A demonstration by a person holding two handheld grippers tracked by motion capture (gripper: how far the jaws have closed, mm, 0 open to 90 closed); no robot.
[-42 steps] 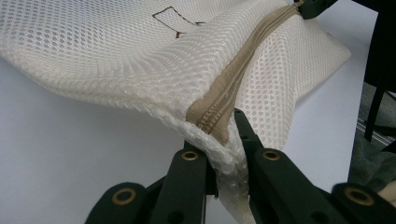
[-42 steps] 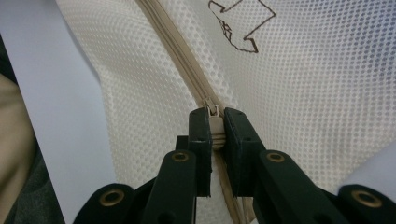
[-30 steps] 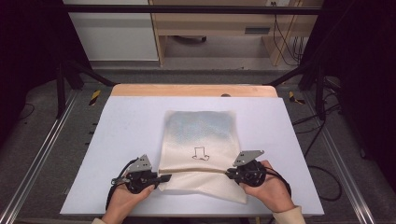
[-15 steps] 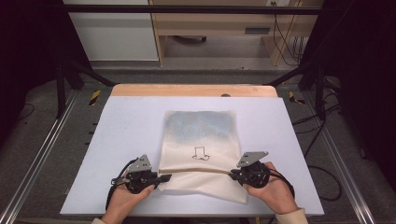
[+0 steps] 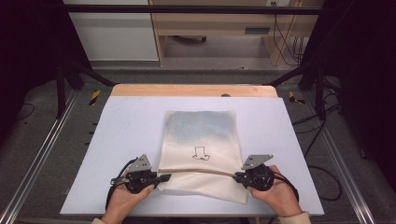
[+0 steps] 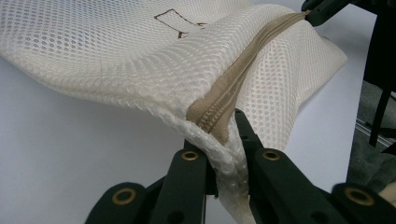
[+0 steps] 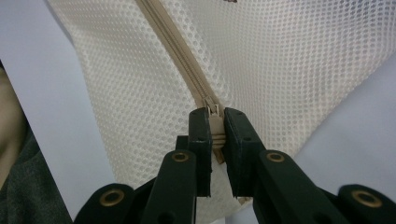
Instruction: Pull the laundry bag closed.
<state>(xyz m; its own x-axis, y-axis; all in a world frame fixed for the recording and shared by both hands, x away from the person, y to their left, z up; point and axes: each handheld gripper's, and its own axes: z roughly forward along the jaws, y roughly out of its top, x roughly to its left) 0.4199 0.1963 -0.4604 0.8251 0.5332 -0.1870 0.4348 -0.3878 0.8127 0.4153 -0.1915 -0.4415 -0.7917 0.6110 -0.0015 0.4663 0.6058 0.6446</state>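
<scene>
A white mesh bag [image 5: 201, 140] with a small dark drawing lies on the pale table [image 5: 130, 121]. A beige zipper [image 5: 201, 171] runs across it near the front. My left gripper [image 5: 164, 177] is shut on the bag's left edge at the zipper's end, and the left gripper view shows mesh [image 6: 116, 56] and zipper tape [image 6: 233, 84] pinched in the left gripper [image 6: 219, 140]. My right gripper [image 5: 237, 176] is shut on the zipper pull [image 7: 215, 126] at the right end. The bag's front edge is lifted and taut between them.
A wooden strip [image 5: 194, 90] borders the table's far edge. Metal rails [image 5: 42, 154] run along both sides, with cables [image 5: 322, 172] on the floor at the right. A cabinet [image 5: 112, 32] and shelving stand beyond the table. Bare table surface surrounds the bag.
My right gripper has shifted slightly to the right along the zipper line. The left gripper has stayed where it was.
</scene>
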